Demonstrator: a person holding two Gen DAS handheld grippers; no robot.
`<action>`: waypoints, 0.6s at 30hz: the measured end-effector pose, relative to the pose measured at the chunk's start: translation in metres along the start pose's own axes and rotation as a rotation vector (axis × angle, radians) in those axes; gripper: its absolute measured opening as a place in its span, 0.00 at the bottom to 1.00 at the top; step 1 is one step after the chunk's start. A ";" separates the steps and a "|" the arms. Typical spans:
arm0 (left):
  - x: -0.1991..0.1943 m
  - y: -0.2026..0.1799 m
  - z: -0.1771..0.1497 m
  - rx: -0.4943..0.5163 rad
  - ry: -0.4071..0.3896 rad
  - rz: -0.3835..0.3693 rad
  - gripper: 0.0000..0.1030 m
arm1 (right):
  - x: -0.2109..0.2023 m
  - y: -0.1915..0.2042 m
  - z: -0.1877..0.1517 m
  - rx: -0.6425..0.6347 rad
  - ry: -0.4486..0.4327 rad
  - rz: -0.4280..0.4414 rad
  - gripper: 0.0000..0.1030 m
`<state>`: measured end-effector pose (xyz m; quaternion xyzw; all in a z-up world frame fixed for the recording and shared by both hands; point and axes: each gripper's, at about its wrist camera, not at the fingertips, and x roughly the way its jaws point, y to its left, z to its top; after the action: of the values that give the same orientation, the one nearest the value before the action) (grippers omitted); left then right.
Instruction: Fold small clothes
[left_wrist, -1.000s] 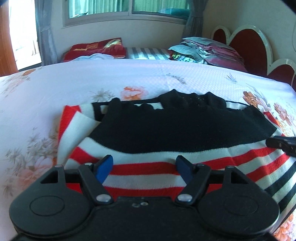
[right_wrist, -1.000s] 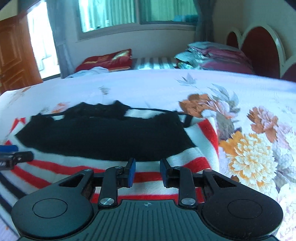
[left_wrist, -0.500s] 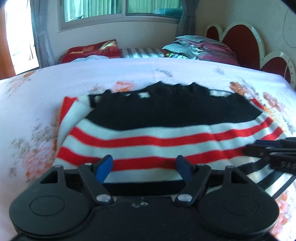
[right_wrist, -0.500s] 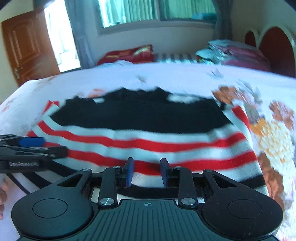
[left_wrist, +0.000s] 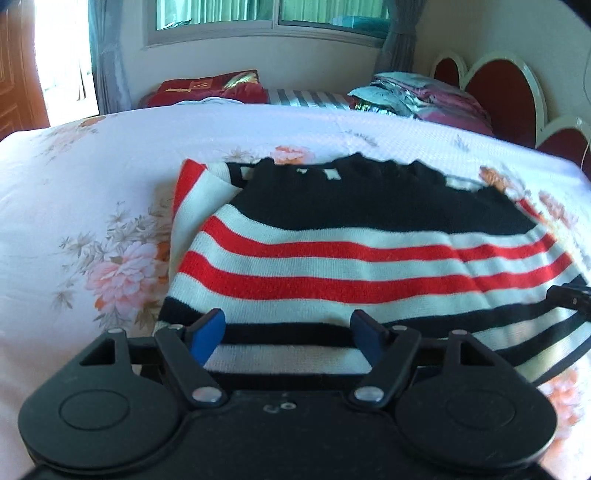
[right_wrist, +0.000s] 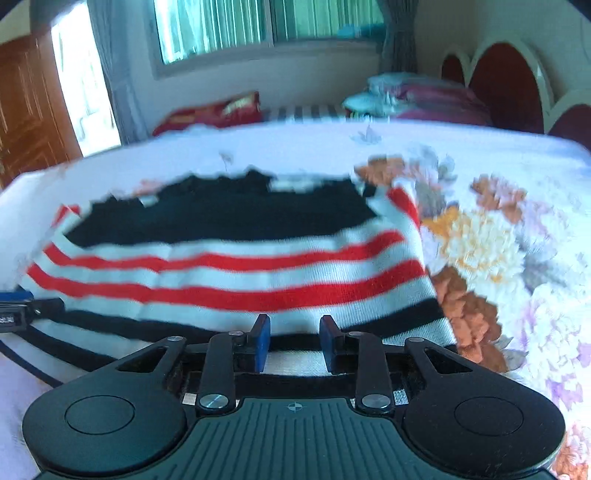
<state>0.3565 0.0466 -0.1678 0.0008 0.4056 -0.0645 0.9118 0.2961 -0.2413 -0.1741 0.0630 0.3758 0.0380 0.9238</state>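
A knitted sweater (left_wrist: 351, 258) with a black top and red, white and black stripes lies flat on the floral bed sheet (left_wrist: 92, 184). It also shows in the right wrist view (right_wrist: 229, 266). My left gripper (left_wrist: 290, 330) is open, its blue pads over the sweater's near left hem. My right gripper (right_wrist: 293, 338) is open with a narrower gap, over the near right hem. Neither holds cloth. The right gripper's tip shows at the right edge of the left wrist view (left_wrist: 570, 297), and the left gripper's tip at the left edge of the right wrist view (right_wrist: 22, 301).
A red pillow (left_wrist: 210, 86) and a pile of folded clothes (left_wrist: 417, 98) lie at the far side of the bed. A red headboard (left_wrist: 506, 92) stands at the right. A window (left_wrist: 266, 14) and a wooden door (right_wrist: 33, 110) are behind.
Both grippers have drawn back toward the near hem, so more of the striped lower part shows. The right view is blurred from motion. Both jaws stayed open.
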 end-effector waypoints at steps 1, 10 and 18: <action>-0.006 -0.001 -0.002 0.004 -0.011 -0.012 0.72 | -0.004 0.003 -0.003 -0.018 -0.008 -0.016 0.28; -0.011 -0.002 -0.031 0.059 0.011 0.001 0.74 | -0.017 0.003 -0.021 0.001 0.032 -0.070 0.29; -0.023 0.004 -0.035 0.030 0.036 -0.012 0.74 | -0.018 0.015 -0.026 0.000 0.079 -0.094 0.29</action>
<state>0.3158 0.0553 -0.1741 0.0134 0.4208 -0.0758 0.9039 0.2647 -0.2265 -0.1783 0.0436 0.4144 -0.0030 0.9090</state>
